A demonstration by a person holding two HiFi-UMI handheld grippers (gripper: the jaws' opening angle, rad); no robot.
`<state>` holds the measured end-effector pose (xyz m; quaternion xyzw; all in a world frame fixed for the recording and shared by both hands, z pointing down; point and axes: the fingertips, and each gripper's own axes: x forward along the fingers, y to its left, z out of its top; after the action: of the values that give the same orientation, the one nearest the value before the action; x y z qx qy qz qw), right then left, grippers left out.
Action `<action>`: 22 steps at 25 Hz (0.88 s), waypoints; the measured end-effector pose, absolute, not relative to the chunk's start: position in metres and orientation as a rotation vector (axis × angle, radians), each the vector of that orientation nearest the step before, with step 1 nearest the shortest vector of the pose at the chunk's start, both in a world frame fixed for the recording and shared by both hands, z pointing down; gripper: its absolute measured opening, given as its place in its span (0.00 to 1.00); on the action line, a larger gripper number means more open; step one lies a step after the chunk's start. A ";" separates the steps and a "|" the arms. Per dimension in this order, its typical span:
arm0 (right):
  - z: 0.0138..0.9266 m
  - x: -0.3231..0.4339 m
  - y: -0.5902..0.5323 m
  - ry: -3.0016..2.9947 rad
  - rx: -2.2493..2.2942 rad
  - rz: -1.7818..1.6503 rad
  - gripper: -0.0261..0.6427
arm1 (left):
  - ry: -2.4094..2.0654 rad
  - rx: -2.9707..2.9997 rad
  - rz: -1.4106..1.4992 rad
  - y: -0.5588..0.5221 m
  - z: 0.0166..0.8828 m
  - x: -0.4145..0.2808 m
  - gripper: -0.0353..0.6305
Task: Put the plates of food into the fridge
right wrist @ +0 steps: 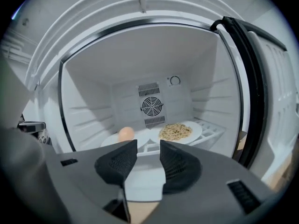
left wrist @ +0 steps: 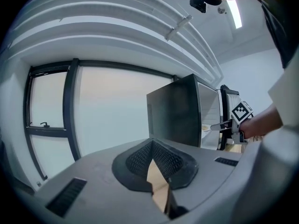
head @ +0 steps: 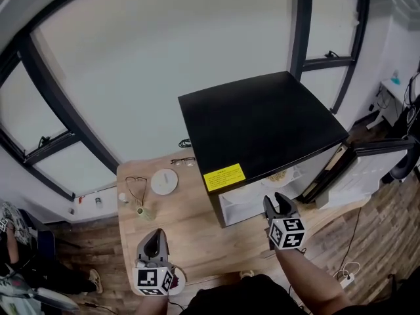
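A black-topped mini fridge point(head: 262, 123) stands on the wooden table point(head: 190, 231) with its door point(head: 367, 166) swung open to the right. On its shelf are two white plates, one with a round tan bun-like item point(right wrist: 125, 134) and one with a heap of rice-like food point(right wrist: 175, 131). My right gripper point(right wrist: 148, 155) is just outside the fridge opening, pointing in. It is open, with nothing between its jaws. My left gripper point(left wrist: 152, 146) hangs over the table's near left part point(head: 152, 245). Its pads meet at the tips and it holds nothing.
On the table left of the fridge lie a white round disc point(head: 164, 181), a pair of glasses point(head: 182, 161), a looped cord point(head: 136, 189) and a small bottle point(head: 144, 212). Large windows stand behind. A power strip point(head: 346, 277) lies on the wooden floor.
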<state>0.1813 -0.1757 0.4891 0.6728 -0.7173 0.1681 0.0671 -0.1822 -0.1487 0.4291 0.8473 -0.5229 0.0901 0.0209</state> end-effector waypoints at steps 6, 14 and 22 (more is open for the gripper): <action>0.504 0.113 -0.150 -2.207 1.924 0.547 0.29 | -1.668 2.579 0.264 -0.117 0.434 -0.238 0.06; 0.544 -0.001 -0.108 -2.330 1.695 0.701 0.29 | -1.728 2.460 0.321 -0.061 0.469 -0.324 0.06; 0.588 -0.106 -0.053 -2.400 1.472 0.833 0.28 | -1.709 2.433 0.331 -0.028 0.489 -0.384 0.06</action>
<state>-0.1058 -0.0526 0.5879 0.4987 -0.8131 0.2821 0.1028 -0.3841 -0.0277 0.4886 0.8110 -0.5697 0.1102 0.0751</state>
